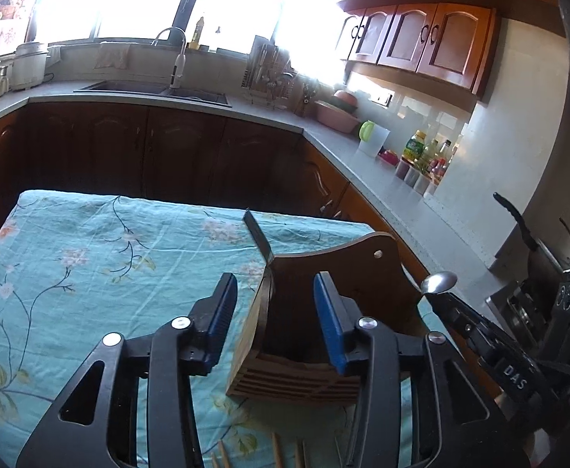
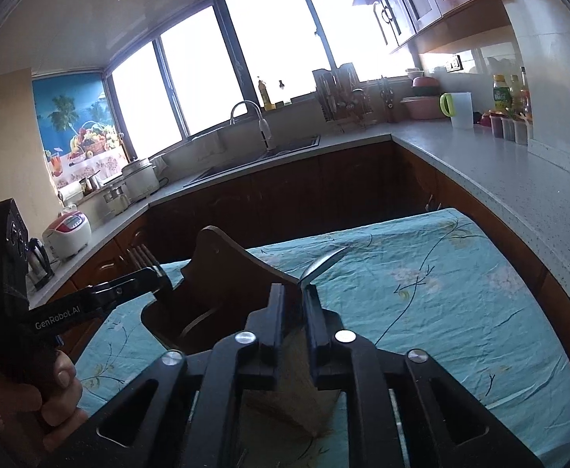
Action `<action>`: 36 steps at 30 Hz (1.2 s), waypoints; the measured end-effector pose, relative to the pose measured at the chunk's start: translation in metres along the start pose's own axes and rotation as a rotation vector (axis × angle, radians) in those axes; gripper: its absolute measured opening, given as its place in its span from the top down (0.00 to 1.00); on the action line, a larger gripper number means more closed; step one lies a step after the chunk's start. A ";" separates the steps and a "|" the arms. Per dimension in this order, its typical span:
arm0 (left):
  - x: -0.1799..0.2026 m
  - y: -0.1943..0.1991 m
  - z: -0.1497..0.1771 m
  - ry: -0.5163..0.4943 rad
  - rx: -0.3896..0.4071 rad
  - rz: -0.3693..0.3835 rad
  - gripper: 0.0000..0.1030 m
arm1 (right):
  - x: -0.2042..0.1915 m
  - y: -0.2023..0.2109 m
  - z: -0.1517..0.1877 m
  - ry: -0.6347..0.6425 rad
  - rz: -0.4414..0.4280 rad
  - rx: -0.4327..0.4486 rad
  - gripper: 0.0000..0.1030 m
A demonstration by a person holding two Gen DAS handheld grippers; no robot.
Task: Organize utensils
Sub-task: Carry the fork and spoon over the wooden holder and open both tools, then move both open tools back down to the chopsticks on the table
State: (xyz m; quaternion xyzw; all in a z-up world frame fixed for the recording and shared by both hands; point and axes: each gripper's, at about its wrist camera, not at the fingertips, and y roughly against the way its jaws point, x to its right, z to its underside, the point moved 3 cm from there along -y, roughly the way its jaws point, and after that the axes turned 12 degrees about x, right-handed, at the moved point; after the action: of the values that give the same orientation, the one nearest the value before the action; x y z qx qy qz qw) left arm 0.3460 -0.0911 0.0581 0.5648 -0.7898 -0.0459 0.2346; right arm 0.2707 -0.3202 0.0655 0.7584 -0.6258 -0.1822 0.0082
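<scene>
while spoon point(image 2: 324, 263) sits at right gripper point(image 2: 293, 290) tip above holder point(image 1: 304, 335), we can't tell if pinched; left gripper point(image 1: 275, 304) spread, empty. we judge spoon light, stiff, slick: grip handle.

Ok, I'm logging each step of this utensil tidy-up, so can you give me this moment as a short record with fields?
surface: teal floral tablecloth
holder: wooden utensil holder, upright on the cloth
left claw: open, jaws either side of the holder, not pressing it
right claw: jaws apart, spoon between them, bowl end up
fork: tines up at the holder's side, by the left claw
loose: wooden chopsticks lying on the cloth
</scene>
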 end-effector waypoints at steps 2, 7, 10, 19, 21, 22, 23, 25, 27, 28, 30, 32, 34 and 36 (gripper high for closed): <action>-0.003 0.009 0.000 0.005 0.008 0.006 0.49 | 0.001 0.006 -0.002 -0.022 -0.001 0.015 0.53; -0.022 0.037 0.010 0.031 0.019 -0.035 0.32 | 0.009 0.030 -0.004 -0.093 -0.021 0.033 0.26; -0.038 0.057 0.021 0.081 0.015 -0.062 0.23 | 0.012 0.047 0.001 -0.117 -0.008 0.037 0.19; -0.073 0.134 0.076 0.180 -0.040 -0.158 0.22 | 0.011 0.111 0.028 -0.165 0.003 0.031 0.13; -0.074 0.152 0.089 0.190 -0.047 -0.164 0.22 | 0.008 0.125 0.035 -0.164 0.009 0.033 0.12; -0.074 0.162 0.096 0.199 -0.057 -0.174 0.22 | 0.006 0.132 0.040 -0.164 0.009 0.029 0.12; -0.075 0.170 0.102 0.206 -0.062 -0.178 0.22 | 0.004 0.138 0.045 -0.166 0.007 0.022 0.12; -0.074 0.186 0.114 0.208 -0.069 -0.181 0.22 | 0.000 0.149 0.054 -0.170 0.010 0.004 0.12; -0.072 0.195 0.121 0.186 -0.079 -0.204 0.22 | -0.005 0.158 0.061 -0.166 0.011 -0.009 0.12; -0.072 0.201 0.126 0.171 -0.084 -0.216 0.22 | -0.009 0.162 0.064 -0.159 0.013 -0.010 0.12; -0.070 0.210 0.134 0.140 -0.095 -0.235 0.22 | -0.016 0.171 0.071 -0.146 0.016 -0.012 0.12; -0.069 0.217 0.140 0.120 -0.100 -0.244 0.22 | -0.020 0.175 0.075 -0.132 0.017 -0.020 0.12; -0.067 0.220 0.144 0.100 -0.108 -0.252 0.22 | -0.026 0.177 0.079 -0.116 0.013 -0.024 0.12; -0.067 0.222 0.145 0.088 -0.107 -0.257 0.22 | -0.031 0.176 0.084 -0.102 0.014 -0.037 0.12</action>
State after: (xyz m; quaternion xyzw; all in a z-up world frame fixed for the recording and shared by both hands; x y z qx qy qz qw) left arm 0.1087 0.0218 -0.0174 0.6493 -0.6966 -0.0927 0.2909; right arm 0.0757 -0.3105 0.0377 0.7433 -0.6274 -0.2320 -0.0085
